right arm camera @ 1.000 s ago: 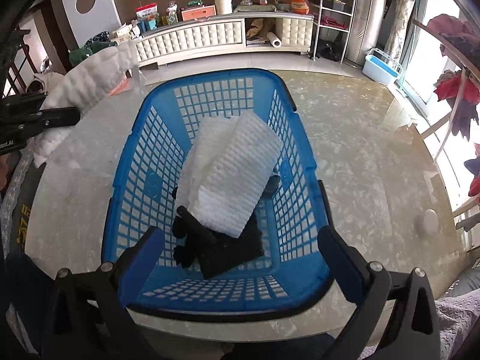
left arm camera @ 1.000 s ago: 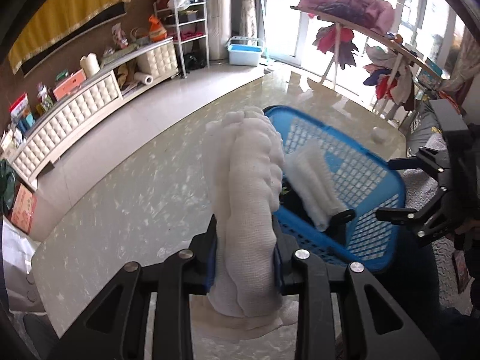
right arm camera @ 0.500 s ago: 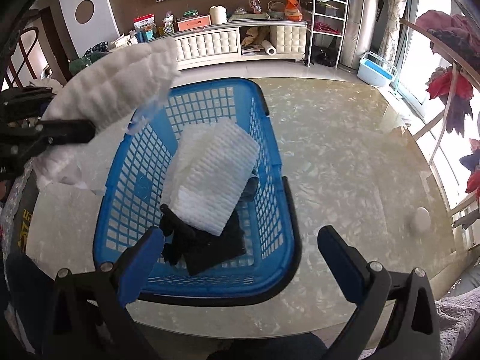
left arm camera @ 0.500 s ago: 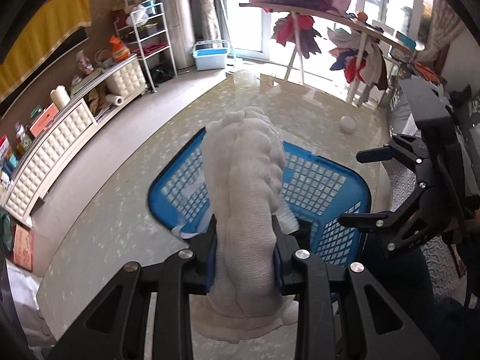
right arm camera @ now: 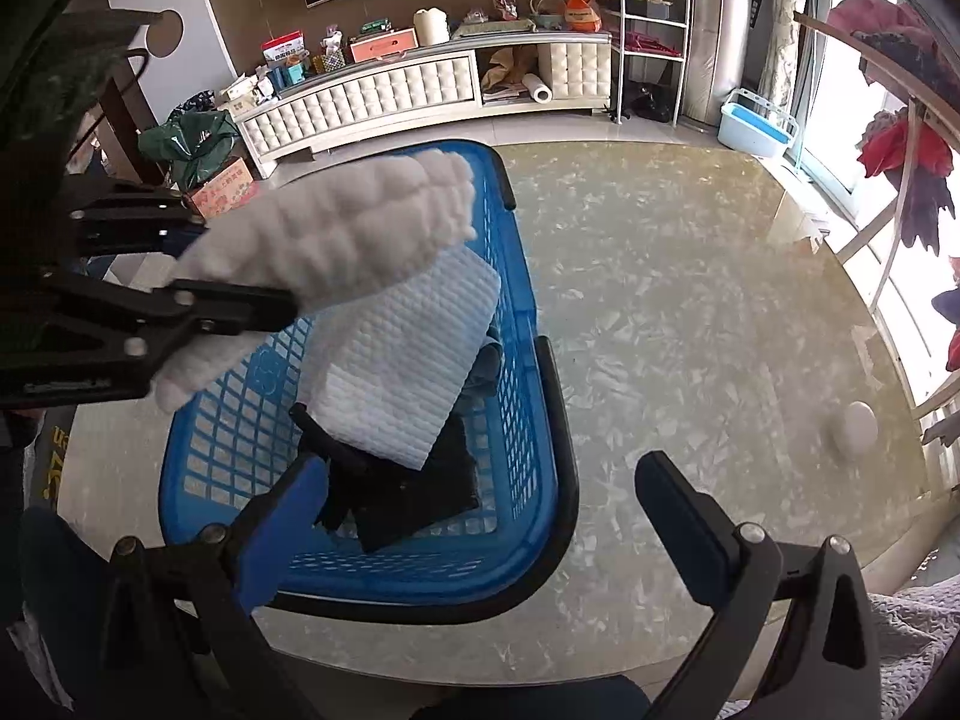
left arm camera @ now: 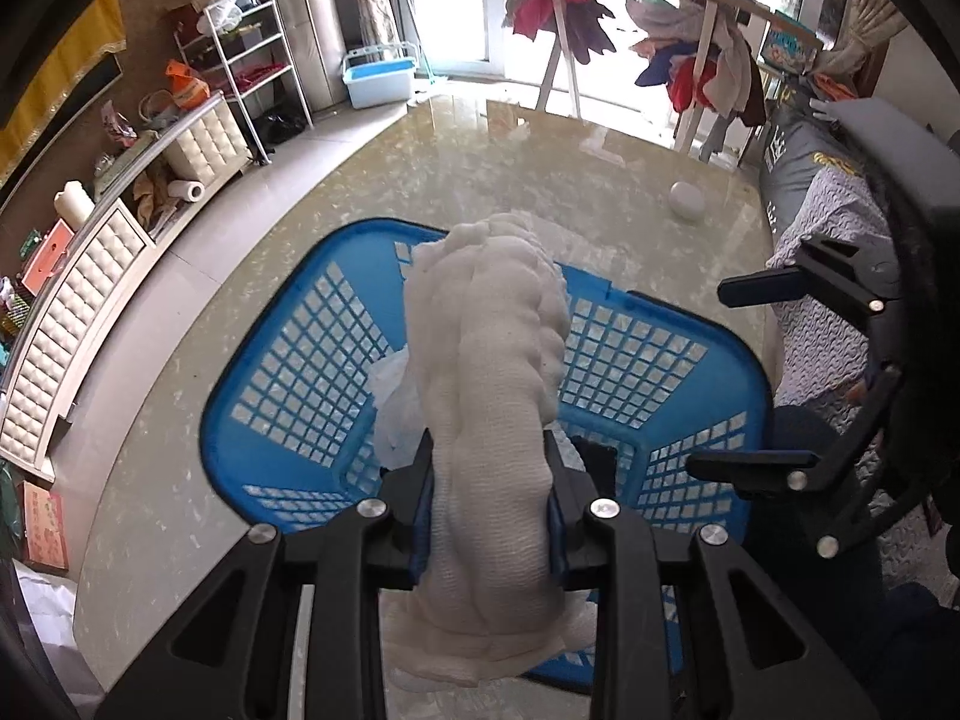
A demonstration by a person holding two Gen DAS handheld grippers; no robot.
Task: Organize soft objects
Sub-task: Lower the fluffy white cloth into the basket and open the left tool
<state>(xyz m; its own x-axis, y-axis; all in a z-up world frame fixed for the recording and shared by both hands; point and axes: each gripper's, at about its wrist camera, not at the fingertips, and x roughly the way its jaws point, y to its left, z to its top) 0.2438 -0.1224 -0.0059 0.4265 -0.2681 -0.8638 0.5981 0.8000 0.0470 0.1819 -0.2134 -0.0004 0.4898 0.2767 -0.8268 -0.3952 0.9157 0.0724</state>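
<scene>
Marble-look bench (right arm camera: 690, 324) fills most of the view. Left gripper (left arm camera: 489, 516) is pinching a bunched white cloth (left arm camera: 489, 396), held up over the blue basket (right arm camera: 522, 324), which already has a folded white towel (right arm camera: 408, 360) on black fabric (right arm camera: 414, 498). Right gripper (right arm camera: 474, 516) sits spread wide, holding nothing.

I cannot read any text clearly. The cardboard box (right arm camera: 223, 190) on the floor carries red characters, too blurred for me. The red and white box (right arm camera: 282, 50) on the cabinet (right arm camera: 384, 96) has print, also unreadable.
</scene>
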